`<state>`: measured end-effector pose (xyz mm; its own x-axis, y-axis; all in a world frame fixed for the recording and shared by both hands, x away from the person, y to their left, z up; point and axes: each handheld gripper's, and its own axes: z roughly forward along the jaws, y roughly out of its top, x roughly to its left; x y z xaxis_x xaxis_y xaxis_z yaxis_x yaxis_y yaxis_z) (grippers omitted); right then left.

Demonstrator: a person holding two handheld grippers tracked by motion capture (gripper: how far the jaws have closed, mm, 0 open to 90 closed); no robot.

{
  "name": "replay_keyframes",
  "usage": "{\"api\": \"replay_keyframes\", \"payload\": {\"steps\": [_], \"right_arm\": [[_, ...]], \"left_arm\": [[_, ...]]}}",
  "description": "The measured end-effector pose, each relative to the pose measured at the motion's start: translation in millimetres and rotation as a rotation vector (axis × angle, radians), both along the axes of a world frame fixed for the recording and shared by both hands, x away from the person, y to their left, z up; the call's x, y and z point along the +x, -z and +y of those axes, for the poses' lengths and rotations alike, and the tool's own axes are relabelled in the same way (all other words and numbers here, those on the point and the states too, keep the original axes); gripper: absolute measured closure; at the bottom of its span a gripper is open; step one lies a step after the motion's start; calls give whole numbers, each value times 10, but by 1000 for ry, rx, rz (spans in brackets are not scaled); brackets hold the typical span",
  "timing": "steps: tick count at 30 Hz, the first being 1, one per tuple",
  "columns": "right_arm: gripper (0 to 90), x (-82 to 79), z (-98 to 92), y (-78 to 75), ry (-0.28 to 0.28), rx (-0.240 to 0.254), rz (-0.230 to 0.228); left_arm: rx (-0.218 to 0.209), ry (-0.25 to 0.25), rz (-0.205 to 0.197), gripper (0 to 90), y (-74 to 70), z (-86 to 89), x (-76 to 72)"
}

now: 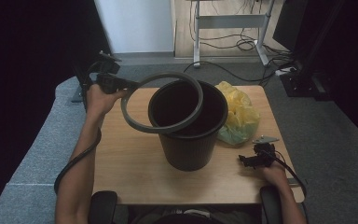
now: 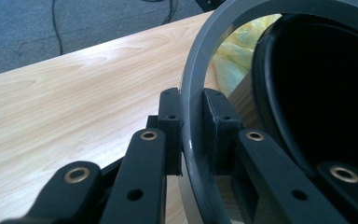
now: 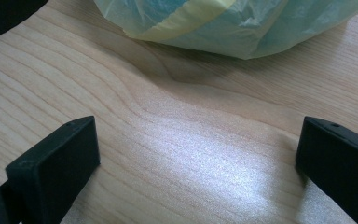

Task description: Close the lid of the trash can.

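The left gripper (image 2: 193, 135) has its two black jaws pressed tight on the rim of a grey plastic ring (image 1: 162, 101), one jaw inside the hoop & one outside, as the left gripper view shows. In the high view that gripper (image 1: 129, 86) sits at the table's far left corner, w/ the person's left hand (image 1: 99, 99) wrapped round its body & a black cable trailing back along the forearm. The ring is held up off the wood, tilted, its far right part lying over the mouth of a dark bin (image 1: 188, 124); its near left part hangs out past the bin's left side. The bin stands upright about mid-table, open top, inside dark. Just beside it on the right lies a crumpled yellow-green plastic bag (image 1: 238, 115), touching or nearly touching the bin wall. The right gripper (image 3: 196, 158) has its jaws wide apart w/ nothing between them, low over bare wood, the bag (image 3: 242, 23) just ahead. From above, this gripper (image 1: 246, 160) is near the table's front right edge, held by the right hand (image 1: 275, 171). The table (image 1: 130, 163) is light wood; grey carpet (image 1: 37, 140) surrounds it.
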<state>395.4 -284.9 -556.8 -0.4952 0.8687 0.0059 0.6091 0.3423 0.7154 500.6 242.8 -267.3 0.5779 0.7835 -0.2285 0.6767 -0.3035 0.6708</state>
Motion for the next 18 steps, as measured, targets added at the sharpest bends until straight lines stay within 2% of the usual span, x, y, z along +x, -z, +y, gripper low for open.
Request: {"api": "replay_keyframes", "payload": {"steps": [18], "right_arm": [[0,0,0,0,0,0,0]], "left_arm": [[-13,91,0,782,1,-515,74]]}}
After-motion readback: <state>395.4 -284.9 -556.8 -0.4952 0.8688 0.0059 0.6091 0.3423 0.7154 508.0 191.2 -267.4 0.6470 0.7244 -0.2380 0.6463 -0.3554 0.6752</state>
